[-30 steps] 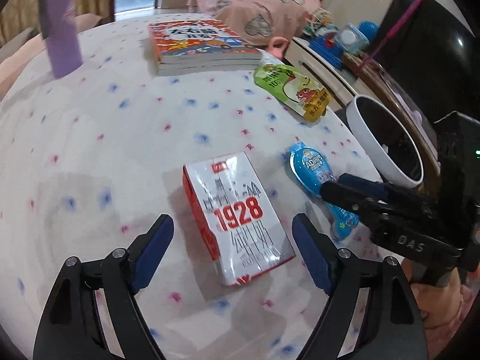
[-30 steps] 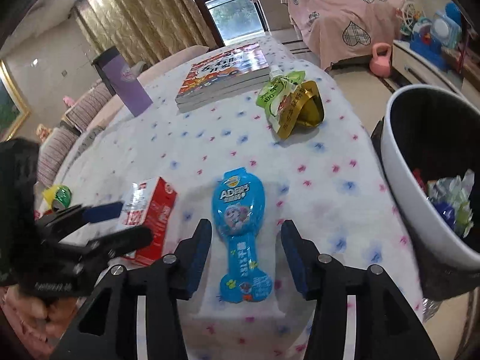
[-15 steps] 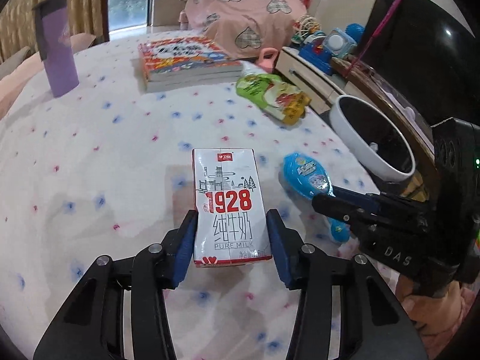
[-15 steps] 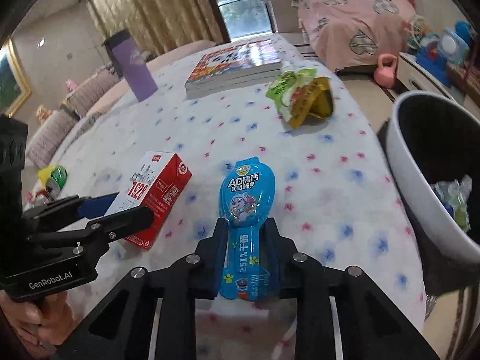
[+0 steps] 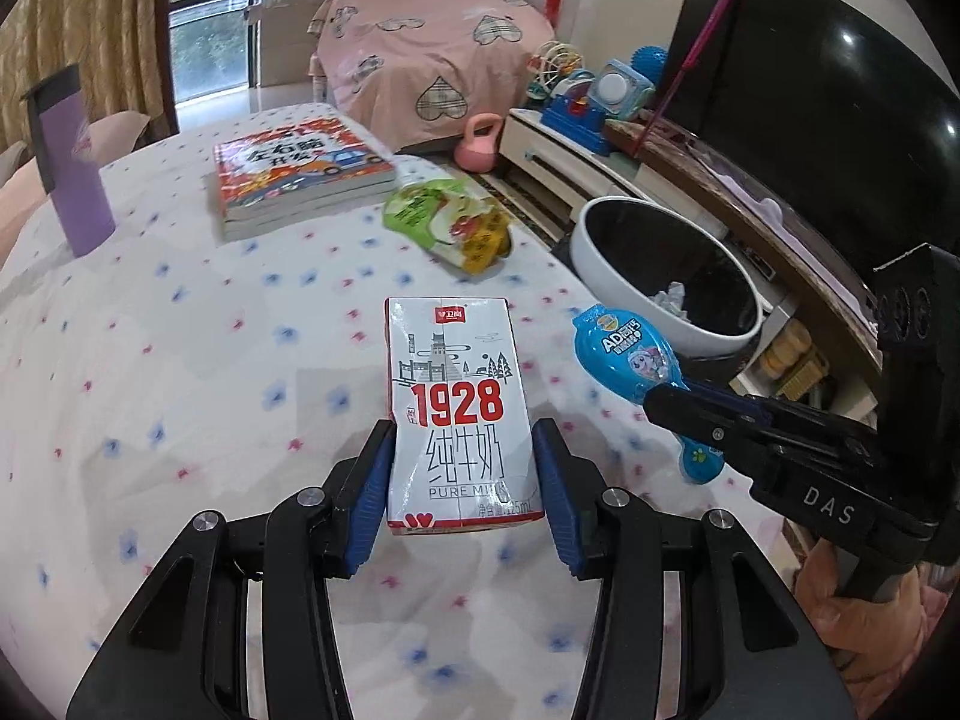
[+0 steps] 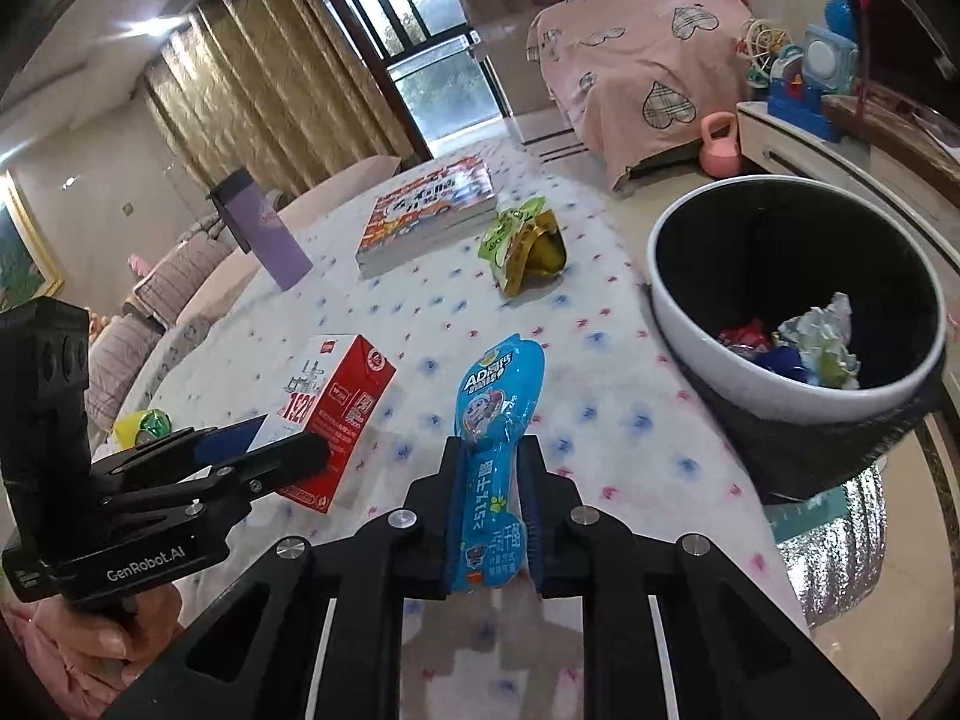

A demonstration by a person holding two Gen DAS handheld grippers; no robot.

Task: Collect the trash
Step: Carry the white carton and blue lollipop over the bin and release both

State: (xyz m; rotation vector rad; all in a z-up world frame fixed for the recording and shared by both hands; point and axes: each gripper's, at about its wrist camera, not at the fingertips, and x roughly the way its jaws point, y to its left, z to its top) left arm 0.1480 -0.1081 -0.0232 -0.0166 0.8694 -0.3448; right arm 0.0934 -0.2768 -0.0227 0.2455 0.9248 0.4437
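My left gripper is shut on a white and red "1928" milk carton and holds it above the table. The carton also shows in the right wrist view. My right gripper is shut on a blue spoon-shaped snack packet, lifted off the table; the packet also shows in the left wrist view. A green and gold crumpled pouch lies on the table near its right edge. A white bin with a black inside stands to the right of the table and holds crumpled wrappers.
A stack of books lies at the far side of the flowered tablecloth. A purple bottle stands at the far left. A TV and a low cabinet with toys are to the right. A pink-covered bed is behind.
Both grippers have shut, the left on the milk carton and the right on the blue packet, and both have lifted them off the table.
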